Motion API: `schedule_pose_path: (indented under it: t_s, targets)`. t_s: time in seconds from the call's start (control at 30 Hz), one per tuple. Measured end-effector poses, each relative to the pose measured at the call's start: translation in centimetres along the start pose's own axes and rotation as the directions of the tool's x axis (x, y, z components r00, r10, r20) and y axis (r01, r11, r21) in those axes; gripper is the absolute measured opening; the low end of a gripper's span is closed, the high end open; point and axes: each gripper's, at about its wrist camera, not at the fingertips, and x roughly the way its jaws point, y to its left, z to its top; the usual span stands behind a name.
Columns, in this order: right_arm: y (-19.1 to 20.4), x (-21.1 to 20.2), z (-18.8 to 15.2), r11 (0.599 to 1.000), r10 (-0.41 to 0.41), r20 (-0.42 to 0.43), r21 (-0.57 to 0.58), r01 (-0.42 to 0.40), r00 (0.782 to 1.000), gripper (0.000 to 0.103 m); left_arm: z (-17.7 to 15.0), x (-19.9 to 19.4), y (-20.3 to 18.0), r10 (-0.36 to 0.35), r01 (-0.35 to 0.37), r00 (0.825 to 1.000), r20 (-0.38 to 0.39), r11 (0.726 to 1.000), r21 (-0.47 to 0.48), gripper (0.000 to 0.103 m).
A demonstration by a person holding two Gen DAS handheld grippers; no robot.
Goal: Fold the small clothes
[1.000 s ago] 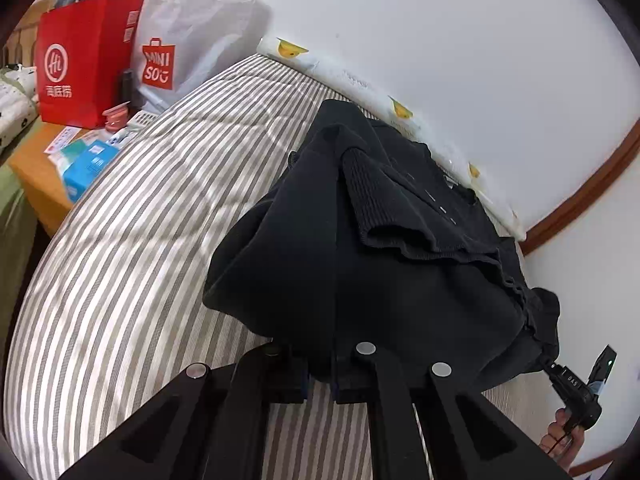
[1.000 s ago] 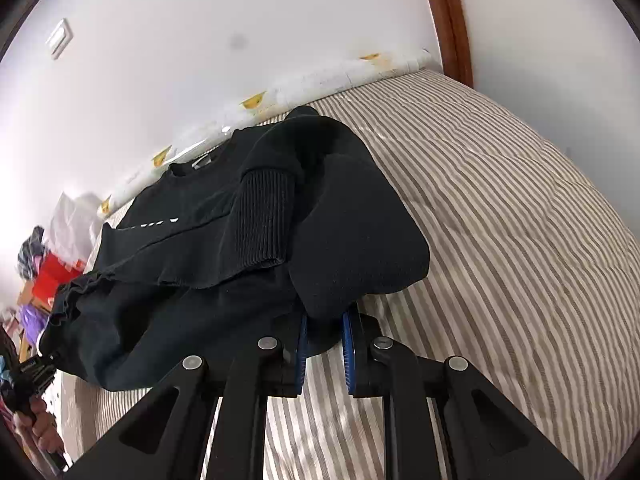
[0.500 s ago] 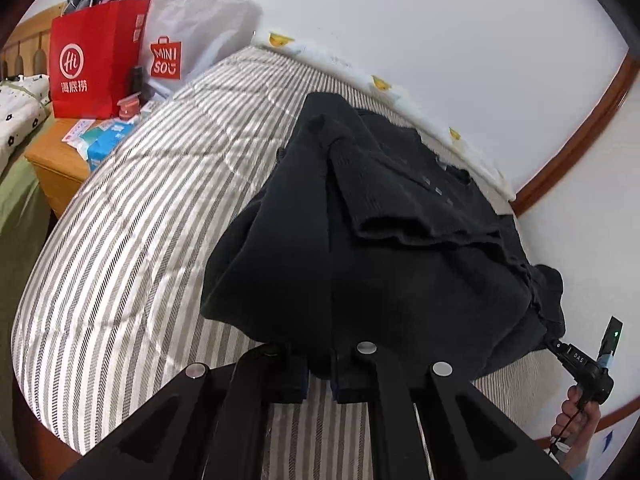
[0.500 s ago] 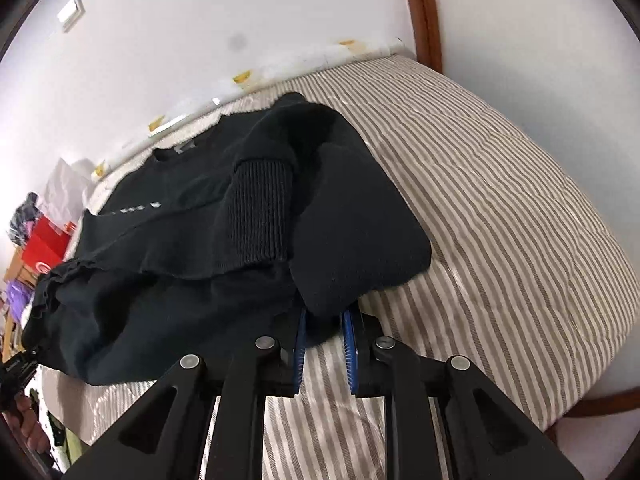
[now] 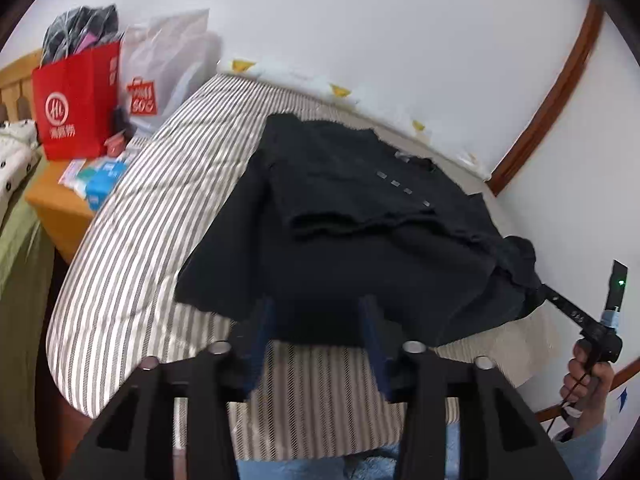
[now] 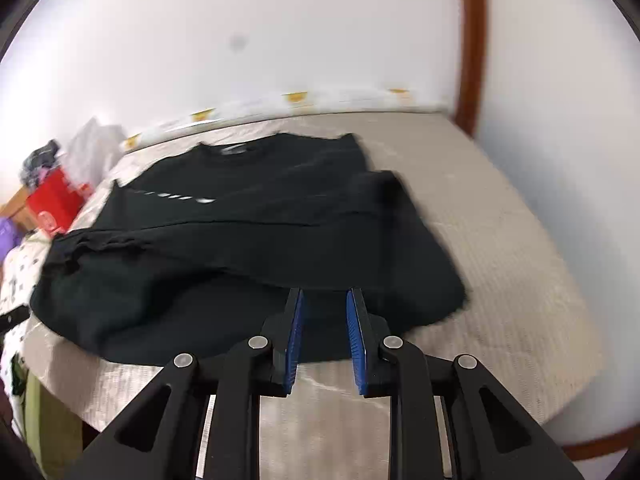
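A black long-sleeved top lies spread on the striped bed, its sleeves folded in over the body. It also shows in the right wrist view. My left gripper is open and empty, just short of the top's near hem. My right gripper is open and empty, its blue pads at the near hem. The right gripper also shows at the right edge of the left wrist view, held by a hand, its tips against the top's right edge.
A red paper bag and a white shopping bag stand at the bed's far left, by a wooden bedside table with small boxes. The white wall runs behind the bed. A brown trim stands at the right.
Both grippers have opened and let go of the top's hem. The top has dropped flat onto the bed, and both grippers have drawn back a little.
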Motion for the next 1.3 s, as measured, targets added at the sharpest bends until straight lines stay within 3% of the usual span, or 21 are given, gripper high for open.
schedule_pose_path:
  t_s: [0.17, 0.37, 0.43, 0.5, 0.73, 0.83, 1.03, 1.17, 1.3]
  targets:
    - [3.1, 1.8, -0.5, 0.994, 0.098, -0.050, -0.036, -0.100, 0.994, 0.022, 0.9, 1.4, -0.8, -0.006, 0.006, 1.000, -0.015, 1.000, 0.015, 0.047]
    - [3.8, 4.3, -1.2, 0.994, 0.099, -0.111, -0.030, -0.103, 0.989, 0.022, 1.1, 3.8, -1.2, -0.042, 0.043, 0.998, -0.057, 0.999, 0.029, 0.044]
    - [3.6, 5.2, -1.4, 0.996, 0.083, -0.138, -0.027, -0.088, 0.987, 0.021, 1.4, 4.5, -1.5, -0.062, 0.064, 0.996, -0.066, 0.997, 0.039, 0.035]
    - [3.4, 5.8, -1.4, 0.997, 0.073, -0.150, -0.023, -0.077, 0.986, 0.018, 1.9, 5.3, -1.8, -0.063, 0.066, 0.995, -0.072, 0.997, 0.048, 0.034]
    - [1.9, 7.1, 0.1, 0.998, 0.062, -0.135, 0.022, -0.059, 0.989, 0.016, 3.6, 8.7, -3.3, 0.002, 0.010, 0.995, -0.099, 0.993, 0.117, 0.029]
    - [1.8, 8.0, 0.3, 0.999, 0.044, -0.121, 0.024, -0.041, 0.992, 0.012, 3.7, 10.0, -4.2, 0.079, -0.066, 0.995, -0.063, 0.980, 0.186, 0.023]
    - [1.5, 8.7, 4.1, 0.999, 0.049, -0.053, 0.023, -0.048, 0.997, 0.012, 7.1, 10.5, -3.2, 0.072, -0.070, 0.997, -0.010, 0.986, 0.152, 0.019]
    - [0.2, 11.2, 7.2, 0.995, 0.079, -0.062, 0.072, -0.074, 0.995, 0.012, 9.7, 11.8, -2.0, 0.055, -0.054, 0.998, -0.006, 0.993, 0.105, 0.019]
    - [0.3, 13.4, 10.4, 0.997, 0.066, -0.062, 0.054, -0.063, 0.996, 0.011, 12.2, 13.4, -1.1, 0.101, -0.100, 0.995, -0.003, 0.991, 0.083, 0.019]
